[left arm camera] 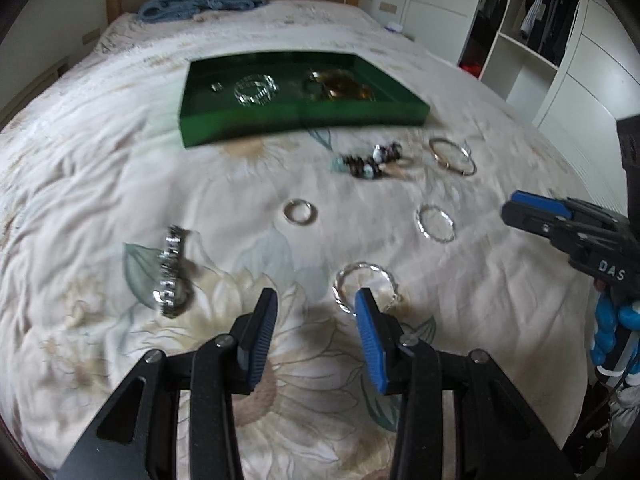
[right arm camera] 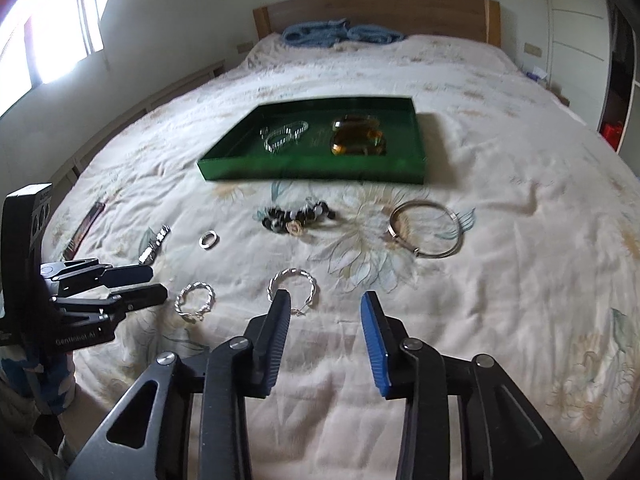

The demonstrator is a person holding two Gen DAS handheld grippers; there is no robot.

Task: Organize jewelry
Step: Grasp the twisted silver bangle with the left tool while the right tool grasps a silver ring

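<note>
Left wrist view: left gripper point(left arm camera: 316, 304) gapes empty above the bedspread point(left arm camera: 120, 184), one twisted hoop earring point(left arm camera: 366, 286) just past its right finger, while right gripper point(right arm camera: 325, 305) also gapes empty.

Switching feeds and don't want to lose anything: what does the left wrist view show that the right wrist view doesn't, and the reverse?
Left wrist only: the open wardrobe with hanging clothes.
Right wrist only: the bright window and a dark flat strip on the bedspread.
Both: green tray, beaded bracelet, thin bangle, plain ring, two twisted hoops, and both grippers open, holding nothing.
</note>
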